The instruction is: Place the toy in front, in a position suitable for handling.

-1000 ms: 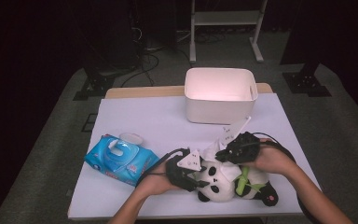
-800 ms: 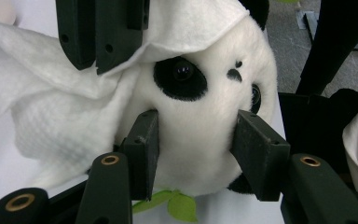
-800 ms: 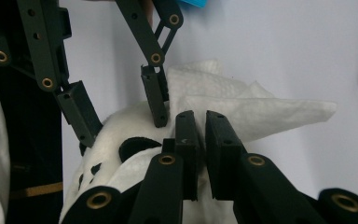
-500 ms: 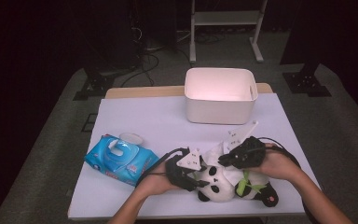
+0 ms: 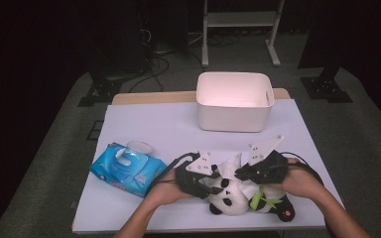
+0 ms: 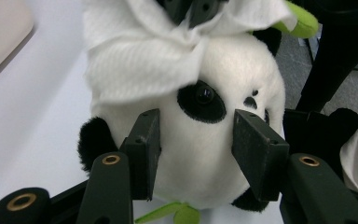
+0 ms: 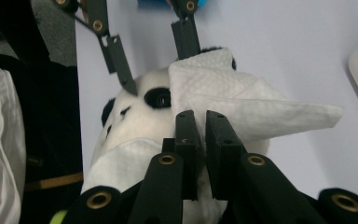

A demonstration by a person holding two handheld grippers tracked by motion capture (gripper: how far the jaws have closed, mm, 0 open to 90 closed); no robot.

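A black-and-white panda plush lies near the table's front edge with a green piece at its body. My left gripper is shut on the panda's head, one jaw against each side beside the eye patch. A white wipe is draped over the top of the head. My right gripper is shut on that wipe, its jaws almost touching, and holds it against the plush. The left gripper's fingers show at the top of the right gripper view.
A blue pack of wet wipes with its lid flipped open lies left of the hands. A white bin stands at the back of the white table cover. Dark stands and cables are on the floor behind.
My right gripper has shifted slightly to the right and toward the front edge, dragging the wipe across the panda's head. The left gripper and the panda have stayed put.
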